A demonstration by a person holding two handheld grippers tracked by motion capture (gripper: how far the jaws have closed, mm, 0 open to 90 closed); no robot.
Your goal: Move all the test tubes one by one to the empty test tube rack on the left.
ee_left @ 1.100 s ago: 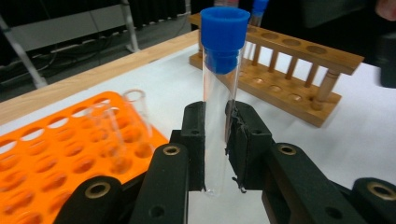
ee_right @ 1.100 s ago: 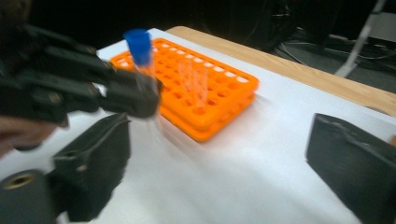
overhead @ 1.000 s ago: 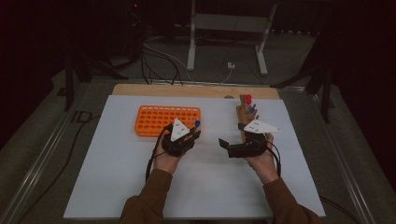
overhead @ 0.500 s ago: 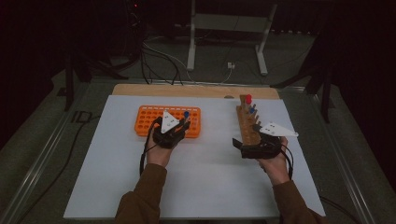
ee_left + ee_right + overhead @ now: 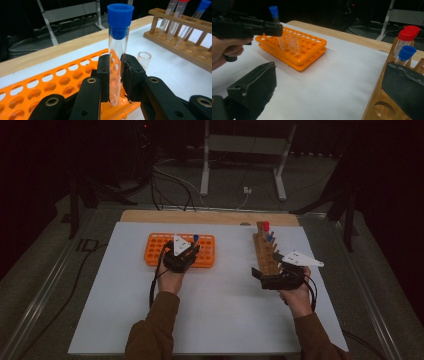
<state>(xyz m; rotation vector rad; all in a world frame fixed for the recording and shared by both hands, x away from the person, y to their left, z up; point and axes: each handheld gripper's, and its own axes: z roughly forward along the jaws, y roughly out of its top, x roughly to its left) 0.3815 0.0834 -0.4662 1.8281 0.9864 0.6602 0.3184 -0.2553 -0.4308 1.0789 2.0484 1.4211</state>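
While the left hand-held gripper point(image 5: 115, 75) clamps a blue-capped tube point(image 5: 118, 50) upright over the near edge of the orange rack point(image 5: 50, 85), its bottom hangs near a hole but looks uncentred. Lowered askew, it could catch the rim and slip through the pads. The right hand-held gripper point(image 5: 329, 87) stands open and empty beside the wooden rack point(image 5: 265, 252) on the tabletop point(image 5: 225, 310).

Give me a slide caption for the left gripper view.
Left tool grips a blue-capped tube above the orange rack.
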